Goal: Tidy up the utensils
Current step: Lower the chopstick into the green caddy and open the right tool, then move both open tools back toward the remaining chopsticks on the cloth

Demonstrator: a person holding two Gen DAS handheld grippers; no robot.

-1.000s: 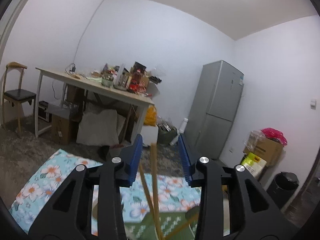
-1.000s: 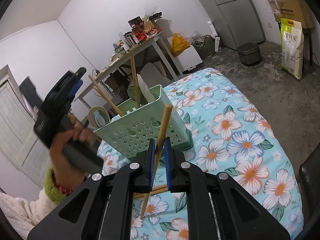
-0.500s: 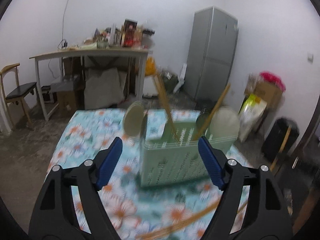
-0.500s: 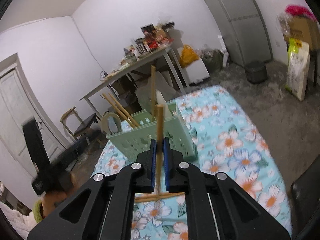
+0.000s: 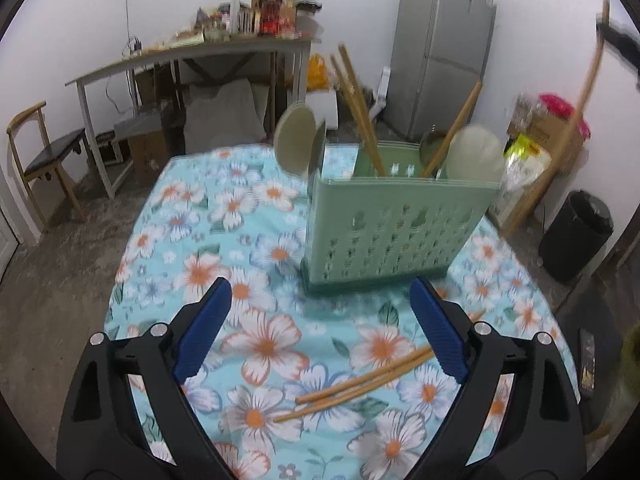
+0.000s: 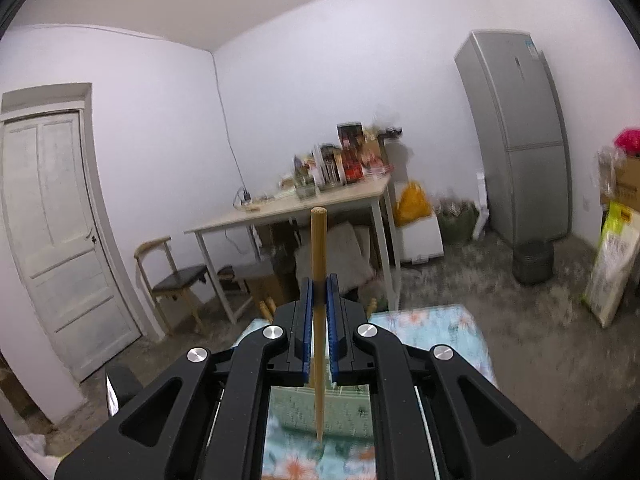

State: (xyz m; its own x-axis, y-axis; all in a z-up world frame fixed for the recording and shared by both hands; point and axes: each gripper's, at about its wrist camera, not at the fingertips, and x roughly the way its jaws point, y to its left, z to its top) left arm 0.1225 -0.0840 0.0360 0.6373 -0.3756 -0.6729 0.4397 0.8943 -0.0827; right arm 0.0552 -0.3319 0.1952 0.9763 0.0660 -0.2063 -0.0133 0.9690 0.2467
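A green perforated utensil basket [image 5: 390,224] stands on the floral tablecloth [image 5: 240,240]. It holds wooden chopsticks [image 5: 360,108] and pale spoons [image 5: 474,152]. Two loose chopsticks [image 5: 360,380] lie on the cloth in front of it. My left gripper [image 5: 320,320] is open and empty, low over the cloth just behind the loose chopsticks. My right gripper [image 6: 319,312] is shut on a chopstick [image 6: 319,280], held upright above the basket [image 6: 324,416]. The held chopstick also shows at the upper right in the left wrist view [image 5: 576,112].
Beyond the cloth-covered table are a cluttered white table [image 5: 200,52], a wooden chair [image 5: 44,160], a grey fridge [image 5: 444,40], a black bin [image 5: 576,236] and boxes and bags [image 5: 540,136]. A white door [image 6: 52,240] is at the left in the right wrist view.
My left gripper dropped and pitched down toward the cloth and the loose chopsticks. My right gripper rose and tilted up with its chopstick, now upright over the basket.
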